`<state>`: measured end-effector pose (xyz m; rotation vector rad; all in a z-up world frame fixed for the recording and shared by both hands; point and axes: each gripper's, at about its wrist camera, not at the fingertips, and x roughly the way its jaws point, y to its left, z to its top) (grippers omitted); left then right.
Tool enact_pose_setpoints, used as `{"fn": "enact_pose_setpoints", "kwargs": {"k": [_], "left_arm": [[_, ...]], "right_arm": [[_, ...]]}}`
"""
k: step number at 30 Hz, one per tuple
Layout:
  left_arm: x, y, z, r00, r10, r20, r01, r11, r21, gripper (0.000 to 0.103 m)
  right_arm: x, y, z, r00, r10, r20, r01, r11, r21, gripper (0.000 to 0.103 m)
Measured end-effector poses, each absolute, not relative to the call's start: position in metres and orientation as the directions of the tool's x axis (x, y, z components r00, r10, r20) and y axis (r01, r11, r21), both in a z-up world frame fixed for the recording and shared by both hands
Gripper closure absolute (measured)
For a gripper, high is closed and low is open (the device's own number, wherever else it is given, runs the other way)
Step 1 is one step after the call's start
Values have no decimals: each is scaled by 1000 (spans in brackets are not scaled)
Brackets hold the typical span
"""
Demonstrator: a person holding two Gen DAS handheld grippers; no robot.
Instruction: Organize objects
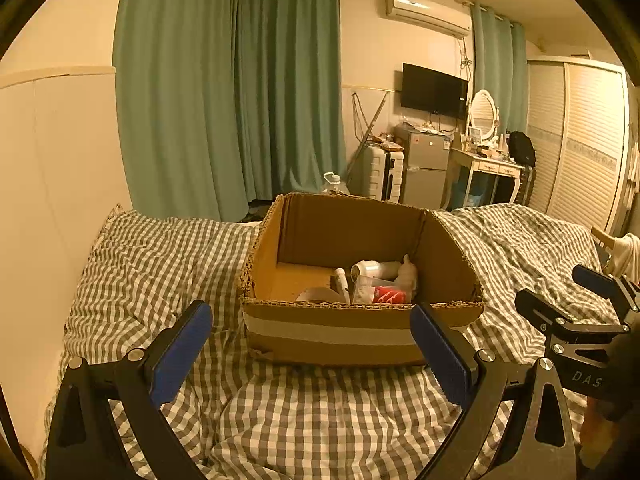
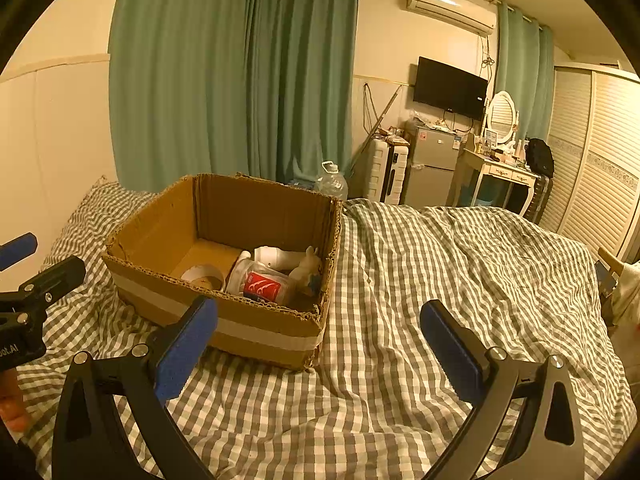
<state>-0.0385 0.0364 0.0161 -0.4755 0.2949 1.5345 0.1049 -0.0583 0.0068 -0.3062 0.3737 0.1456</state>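
Landmark: open cardboard box (image 1: 360, 320) on the bed (image 1: 280, 408), a pale tape band across its near wall
Bed cover: grey-and-white checked quilt (image 2: 440, 280), rumpled, running under and around the box
Box contents: a roll of tape (image 2: 204, 274) lying flat at the near left of the box floor; a clear bottle with a red label (image 2: 262, 284) on its side at the near right; a white cylindrical item (image 1: 374, 269) behind the bottle; a pale plush toy (image 2: 308, 266) against the right wall; the far left of the box floor is bare
Left gripper (image 1: 312, 344): just before the near wall of the box, above the quilt; jaws spread wide, nothing between the blue pads (image 1: 182, 350)
Right gripper (image 2: 320, 344): before the near right corner of the box, over the quilt; jaws released and wide apart, holding nothing
Separation: neither gripper touches the box
Behind the box: teal curtains (image 1: 228, 92), a large water bottle (image 2: 331, 182) on the floor
Right of the box, far wall: suitcase (image 2: 386, 170), small fridge (image 2: 434, 168), wall television (image 2: 450, 88), dressing table (image 2: 500, 172)
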Motion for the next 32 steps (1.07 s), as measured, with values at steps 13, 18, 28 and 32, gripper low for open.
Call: {"fn": "enact_pose_setpoints", "kwargs": {"k": [13, 18, 28, 32], "left_arm": [[-36, 34, 19, 36, 888, -458, -995, -12, -100, 0], [-33, 35, 19, 35, 887, -460, -996, -6, -86, 0], [-35, 35, 16, 33, 890, -455, -996, -11, -94, 0], [-32, 33, 16, 20, 899, -438, -997, -12, -70, 0]], "right_arm": [[106, -59, 6, 917, 84, -389, -199, 944, -265, 2], [107, -59, 5, 917, 85, -390, -199, 944, -263, 2], [109, -58, 1, 912, 84, -401, -205, 941, -269, 2], [109, -58, 1, 913, 85, -400, -204, 942, -266, 2]]}}
